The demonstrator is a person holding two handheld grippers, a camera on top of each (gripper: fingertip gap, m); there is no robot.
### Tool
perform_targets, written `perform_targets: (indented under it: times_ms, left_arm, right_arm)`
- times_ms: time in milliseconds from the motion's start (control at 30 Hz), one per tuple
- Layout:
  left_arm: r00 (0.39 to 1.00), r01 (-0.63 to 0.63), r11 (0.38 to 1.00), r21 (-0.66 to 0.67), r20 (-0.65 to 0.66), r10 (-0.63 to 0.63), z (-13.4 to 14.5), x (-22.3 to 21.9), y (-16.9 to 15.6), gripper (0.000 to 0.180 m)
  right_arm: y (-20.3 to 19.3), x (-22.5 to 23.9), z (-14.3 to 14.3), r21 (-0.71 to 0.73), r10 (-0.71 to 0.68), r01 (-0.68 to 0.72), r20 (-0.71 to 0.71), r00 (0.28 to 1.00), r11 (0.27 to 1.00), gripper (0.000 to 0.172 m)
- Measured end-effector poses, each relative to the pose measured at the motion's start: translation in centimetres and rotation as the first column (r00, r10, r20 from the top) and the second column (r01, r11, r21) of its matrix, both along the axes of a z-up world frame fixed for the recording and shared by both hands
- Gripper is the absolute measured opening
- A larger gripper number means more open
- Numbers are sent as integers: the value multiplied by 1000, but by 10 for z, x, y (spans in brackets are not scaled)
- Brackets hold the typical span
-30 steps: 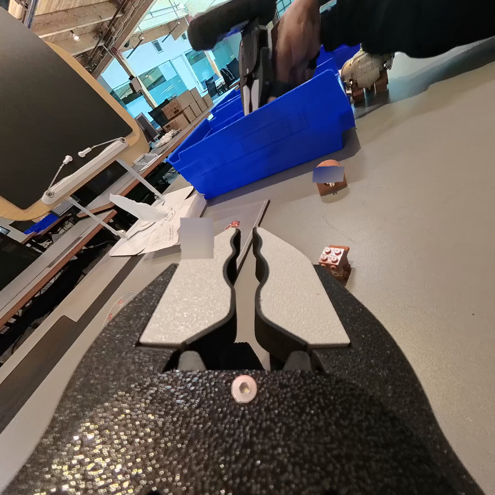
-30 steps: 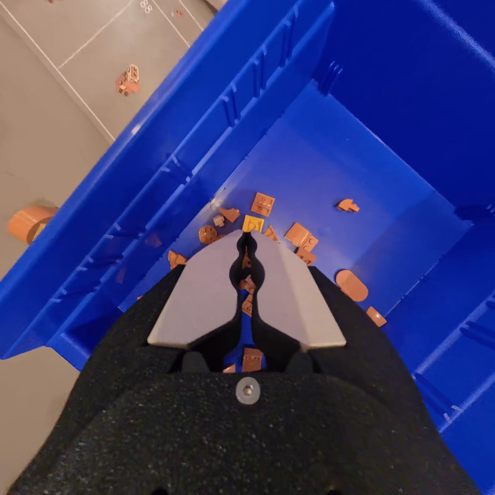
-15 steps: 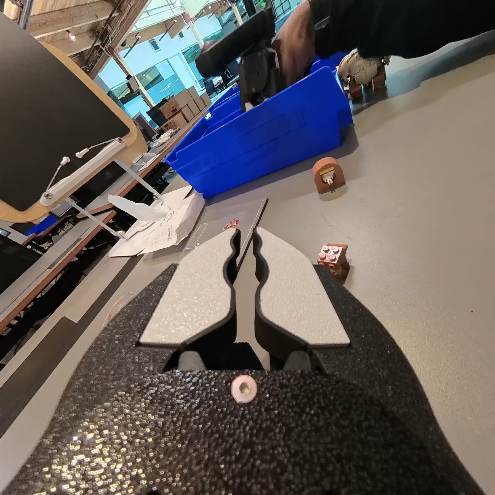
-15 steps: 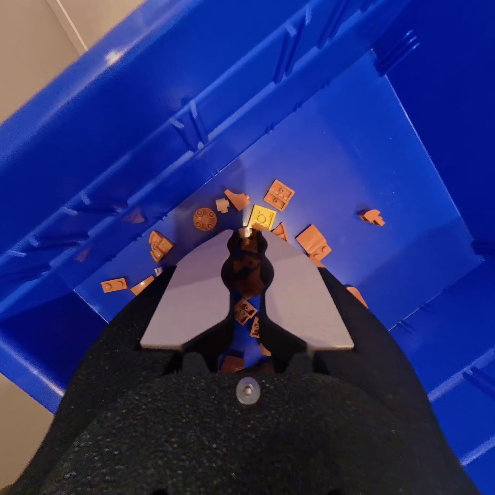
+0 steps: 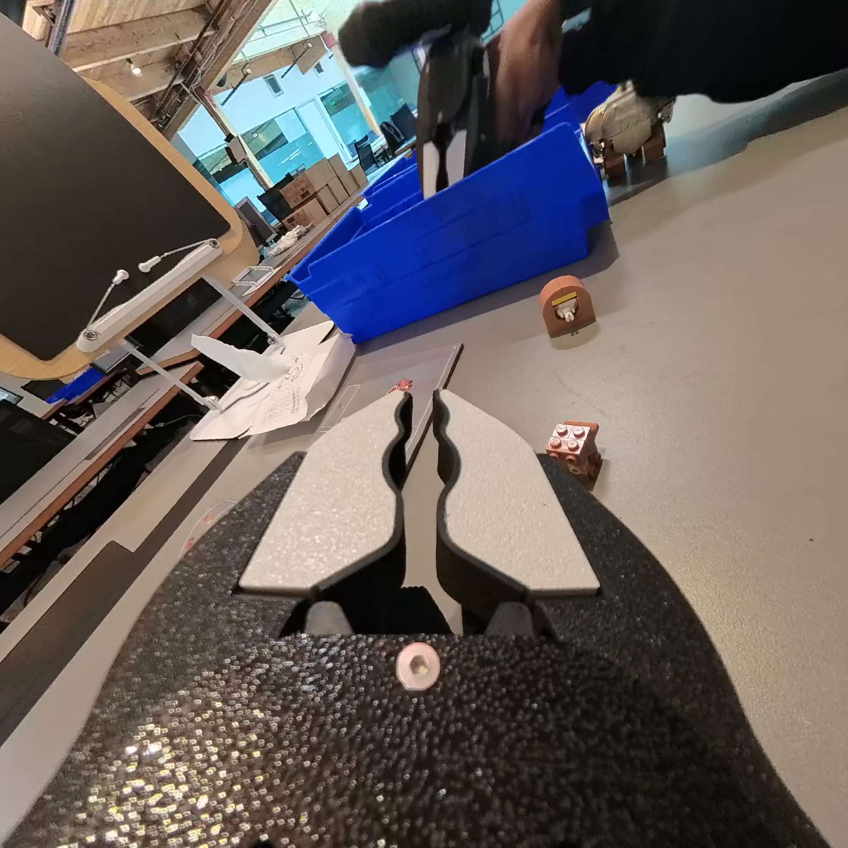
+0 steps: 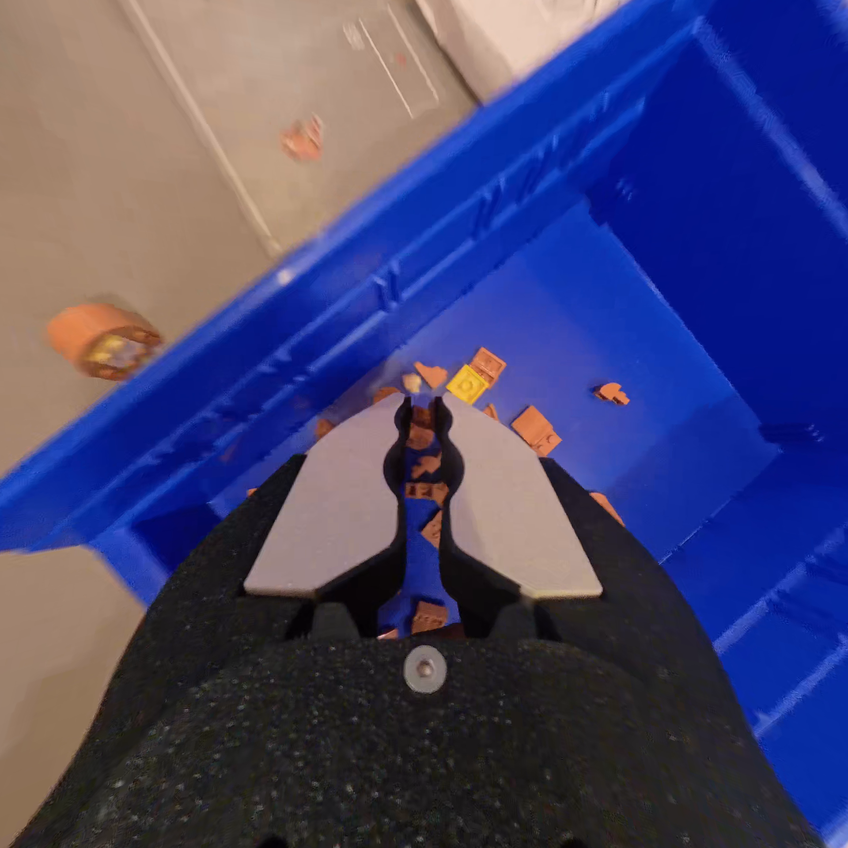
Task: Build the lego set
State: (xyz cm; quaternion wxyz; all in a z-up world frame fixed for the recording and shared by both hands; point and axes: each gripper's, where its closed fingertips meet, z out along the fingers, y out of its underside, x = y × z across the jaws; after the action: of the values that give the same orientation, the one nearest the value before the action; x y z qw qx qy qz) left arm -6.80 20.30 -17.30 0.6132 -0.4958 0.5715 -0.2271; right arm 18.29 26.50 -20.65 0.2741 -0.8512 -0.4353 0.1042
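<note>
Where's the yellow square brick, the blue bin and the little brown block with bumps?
yellow square brick (image 6: 467,386), right wrist view, its top face.
blue bin (image 5: 459,257), left wrist view, its long outer wall.
little brown block (image 5: 571,438), left wrist view, its bumpy top.

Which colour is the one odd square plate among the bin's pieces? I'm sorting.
Yellow; clearest in the right wrist view.

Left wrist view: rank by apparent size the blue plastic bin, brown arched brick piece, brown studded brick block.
1. Blue plastic bin, clearly largest.
2-3. Brown arched brick piece and brown studded brick block look alike; the block sits nearer, so unranked.
</note>
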Motion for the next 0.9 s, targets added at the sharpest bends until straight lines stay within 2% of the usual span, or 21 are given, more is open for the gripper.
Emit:
perform_targets:
  times_ms: [100,167,267,333,400,500,800,900]
  left_arm:
    - [1000,-1,1000,-1,0,1,0,0,0,8]
    - [1000,-2,1000,0,-10,2,-1,1,0,8]
    - [1000,-4,1000,6,-30,4,-4,2,0,8]
    - [999,-4,1000,11,-36,4,-5,3,-1,8]
    - [999,-5,1000,12,-37,6,-5,2,-2,8]
    - [999,-13,1000,14,-34,14,-5,-1,-3,8]
    - [999,-7,1000,3,-52,7,-7,1,-2,8]
    - [999,-4,1000,4,-53,4,-7,1,-3,8]
  right_arm:
    - [-20,-10,39,94,37,-28,-93,995,995,10]
    - [-25,-8,47,150,53,-48,-29,998,988,10]
    - [-15,8,17,84,24,-36,139,990,996,10]
    - [-9,8,-9,-24,6,-2,143,990,1000,18]
    - [-1,8,-24,-57,-6,14,135,991,998,26]
    - [6,3,-28,-46,10,-5,91,996,999,24]
    - [12,3,-41,-57,30,-23,138,990,998,24]
    - [14,1,-42,-71,26,-16,136,990,997,17]
